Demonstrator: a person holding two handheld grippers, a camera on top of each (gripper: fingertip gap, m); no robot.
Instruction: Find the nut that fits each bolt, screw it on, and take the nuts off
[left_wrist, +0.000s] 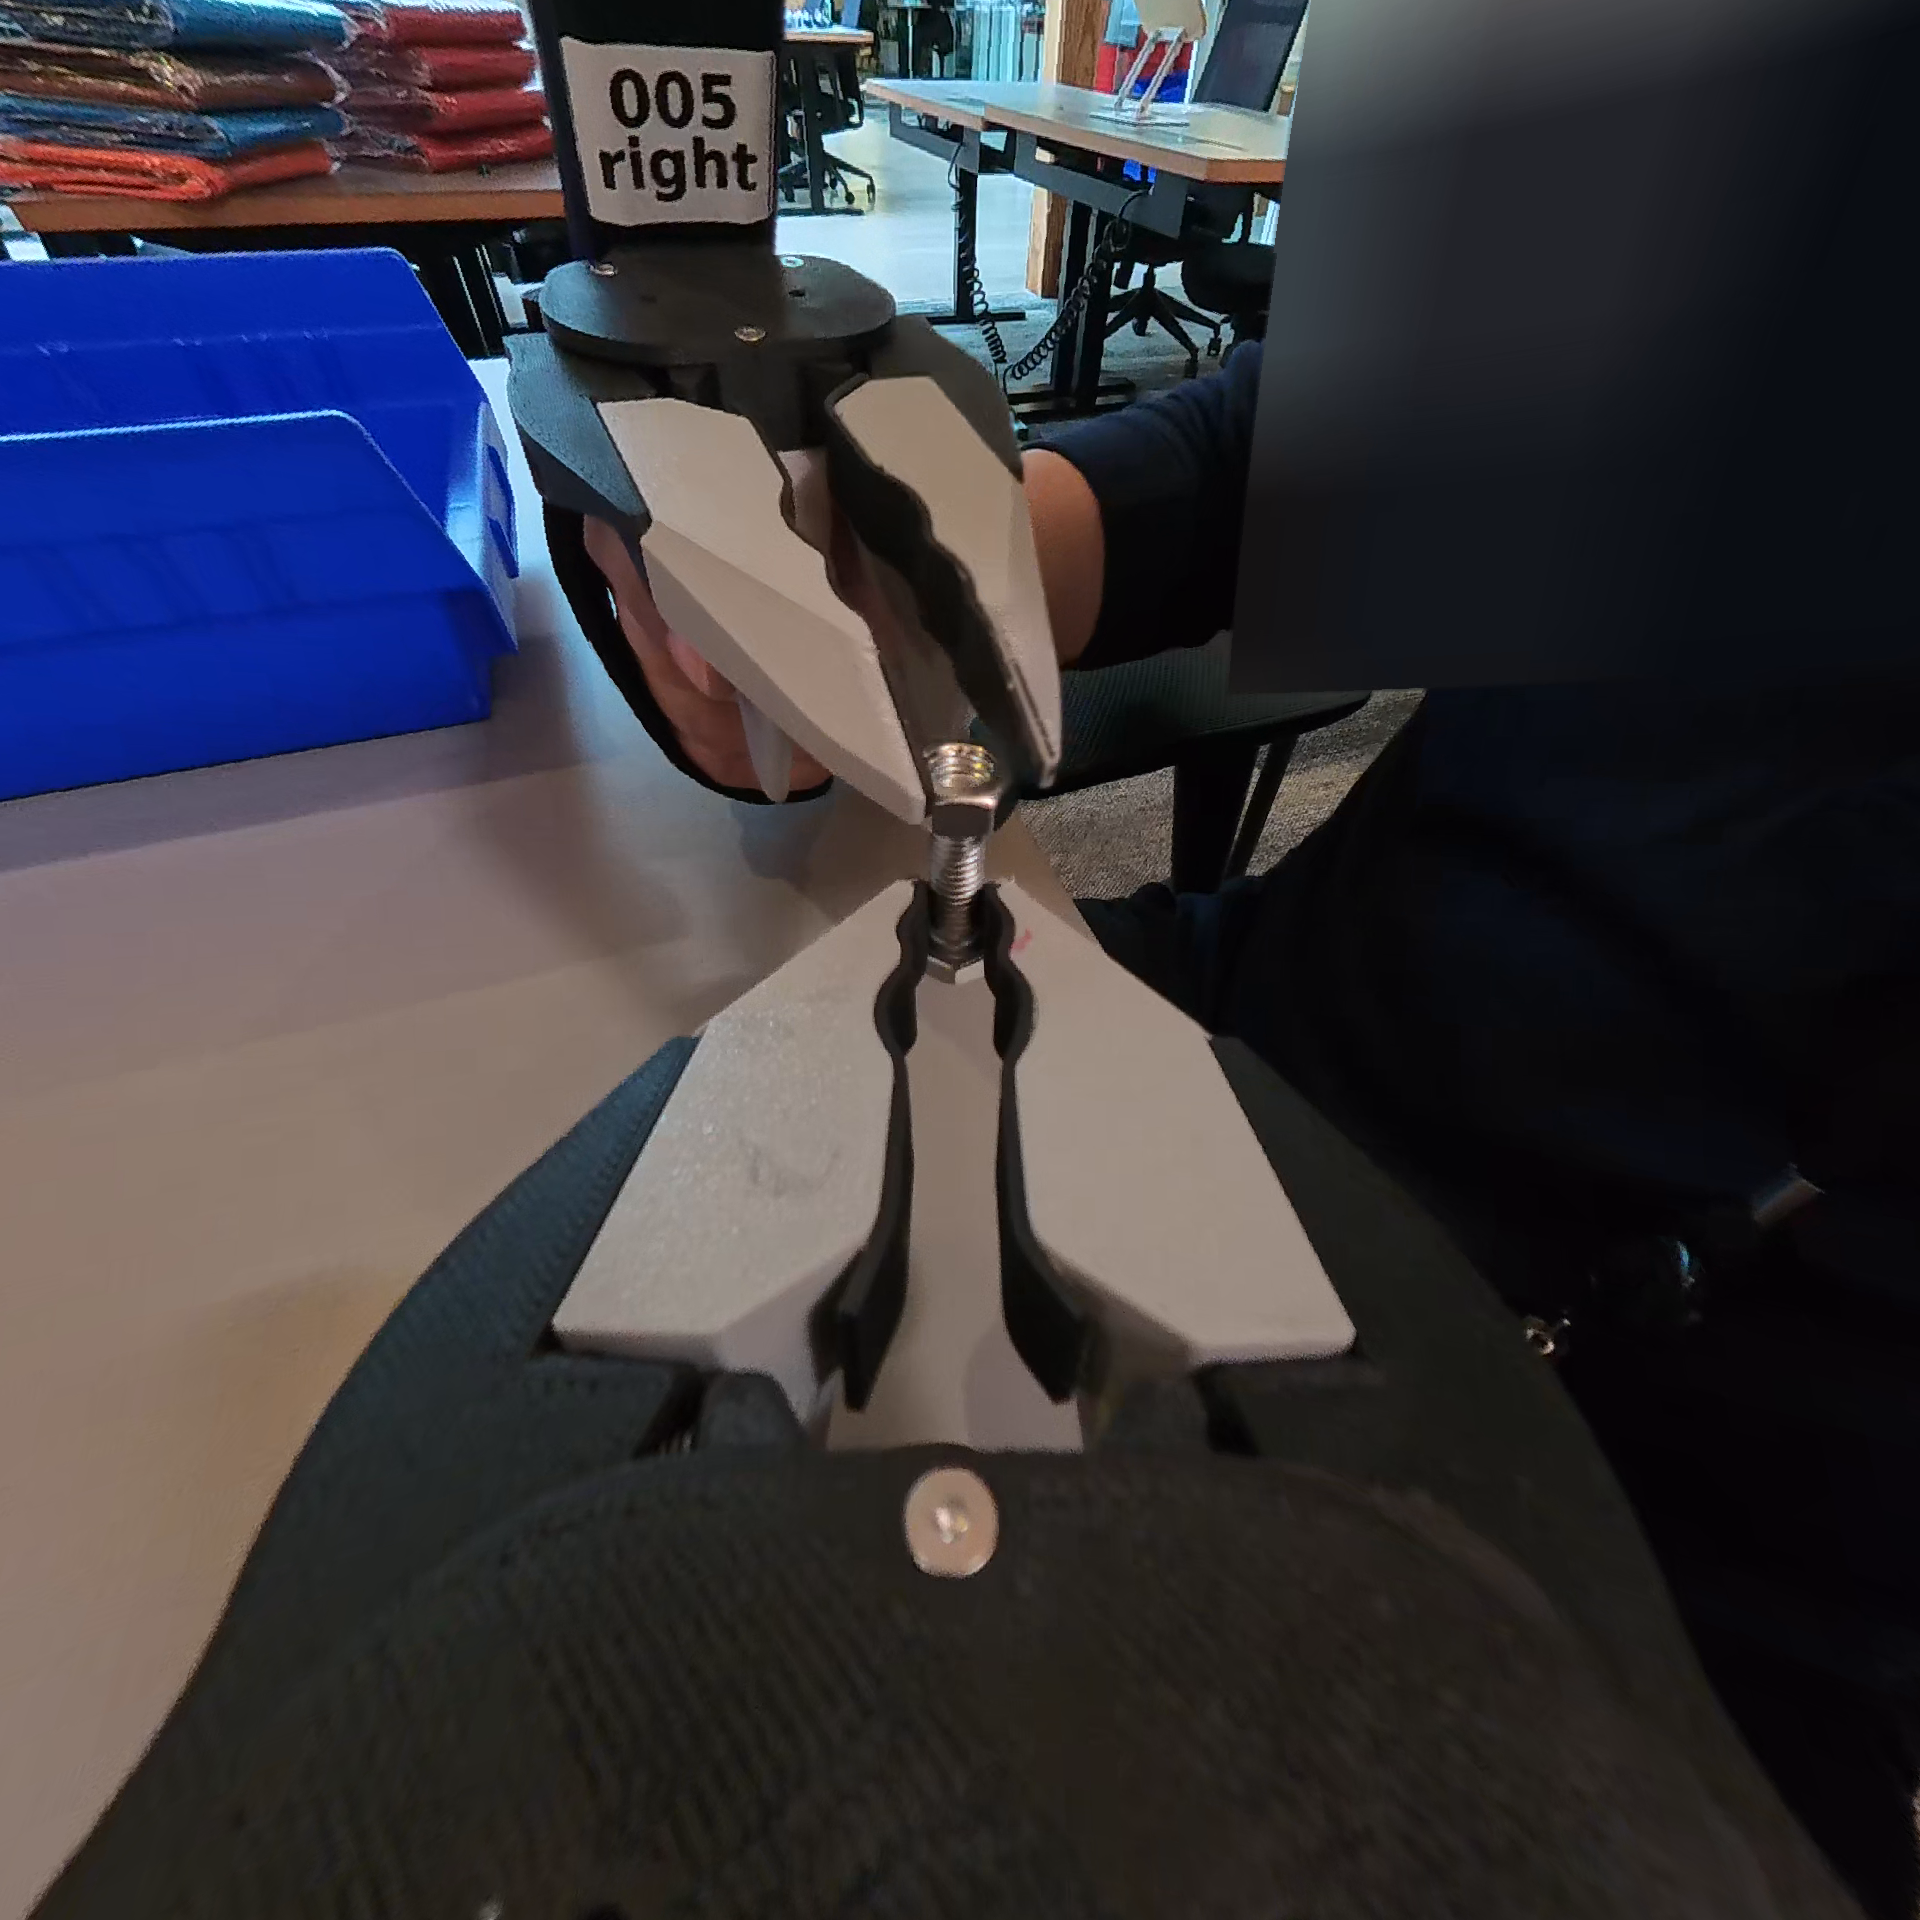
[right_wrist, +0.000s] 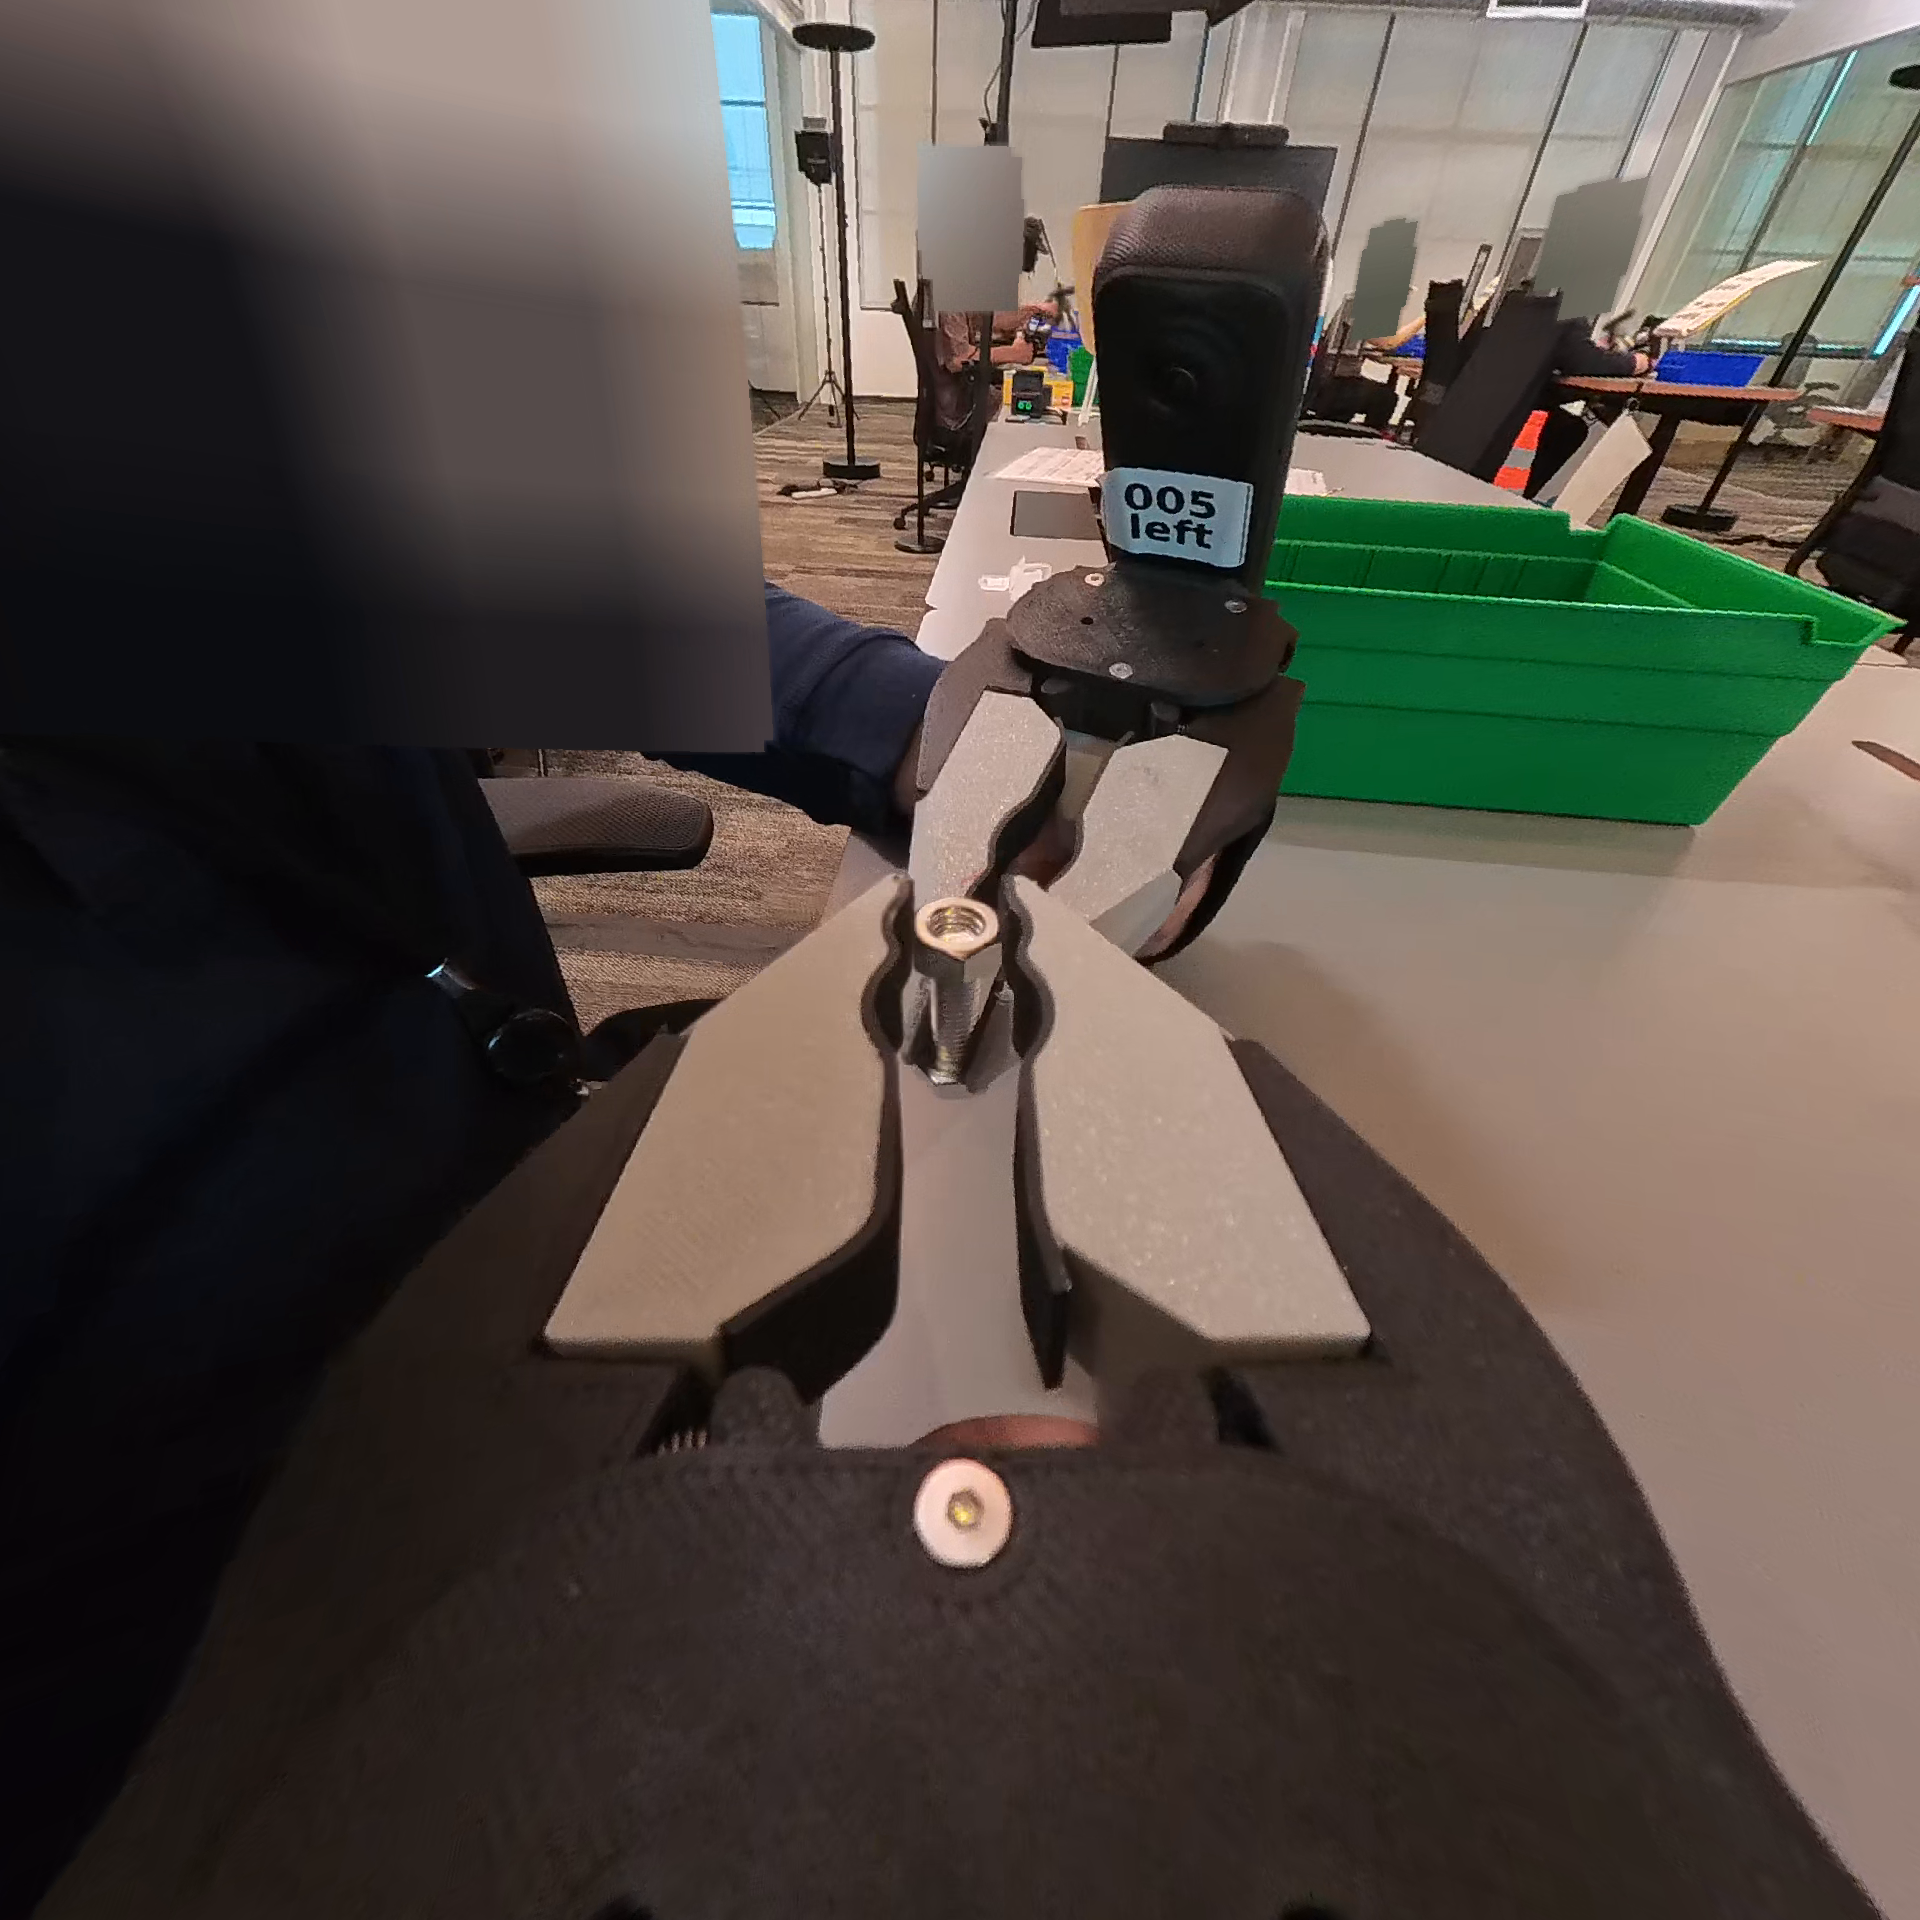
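A silver bolt (left_wrist: 948, 883) is held in the air above the grey table's near edge. My left gripper (left_wrist: 951, 920) is shut on the bolt's shaft just above its hex head. A silver nut (left_wrist: 963, 787) sits on the bolt's far end. My right gripper (left_wrist: 977, 774) comes down from above and is shut on that nut. In the right wrist view the nut (right_wrist: 956, 938) sits between the tip notches of my right gripper (right_wrist: 956, 930), and the bolt (right_wrist: 940, 1023) runs down from it. The left gripper's fingers (right_wrist: 982, 790) show just beyond, their tips hidden.
A blue bin (left_wrist: 208, 540) stands on the table (left_wrist: 260, 1039) to the left. A green bin (right_wrist: 1558, 675) stands on the table (right_wrist: 1558, 1039) beyond the left gripper. A person in dark clothes (left_wrist: 1558, 935) sits close by. Desks and chairs stand behind. Less than 4 cm separates the two grippers' tips.
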